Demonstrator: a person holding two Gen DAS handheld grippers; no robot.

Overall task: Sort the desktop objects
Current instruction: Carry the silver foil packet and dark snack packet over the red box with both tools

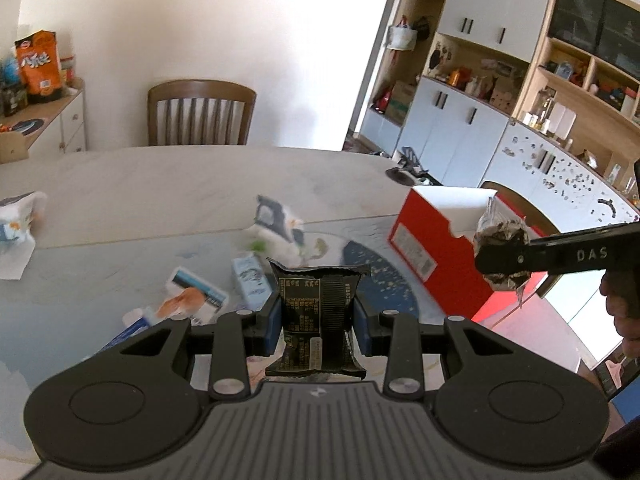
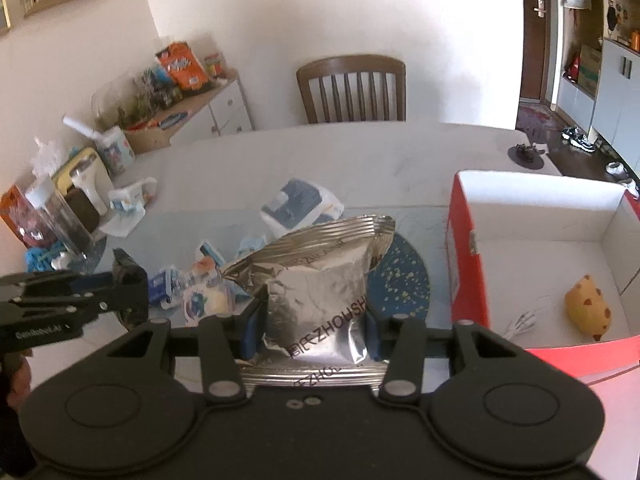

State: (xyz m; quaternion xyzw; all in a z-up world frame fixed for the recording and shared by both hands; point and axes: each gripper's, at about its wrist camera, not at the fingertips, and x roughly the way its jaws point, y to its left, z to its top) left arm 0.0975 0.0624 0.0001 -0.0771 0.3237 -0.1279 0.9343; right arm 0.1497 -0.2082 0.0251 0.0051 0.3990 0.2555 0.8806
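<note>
My left gripper (image 1: pixel 316 322) is shut on a small black snack packet (image 1: pixel 318 312), held upright above the table. My right gripper (image 2: pixel 312 330) is shut on a crinkled silver foil snack bag (image 2: pixel 320 280), also lifted off the table. In the left wrist view the right gripper (image 1: pixel 502 262) shows at the right edge with the foil bag (image 1: pixel 500 232) in it, in front of the red box (image 1: pixel 436 252). In the right wrist view the left gripper (image 2: pixel 120 292) shows at the left edge. More small packets (image 2: pixel 200 280) lie on the table (image 2: pixel 360 152) below.
The red box (image 2: pixel 466 264) with a white inside stands open at the right and holds a yellow spotted toy (image 2: pixel 588 308) and a small white thing (image 2: pixel 524 320). A blue speckled mat (image 2: pixel 404 276) lies beside it. Bottles and cartons crowd the left table edge. A wooden chair (image 2: pixel 352 88) stands behind.
</note>
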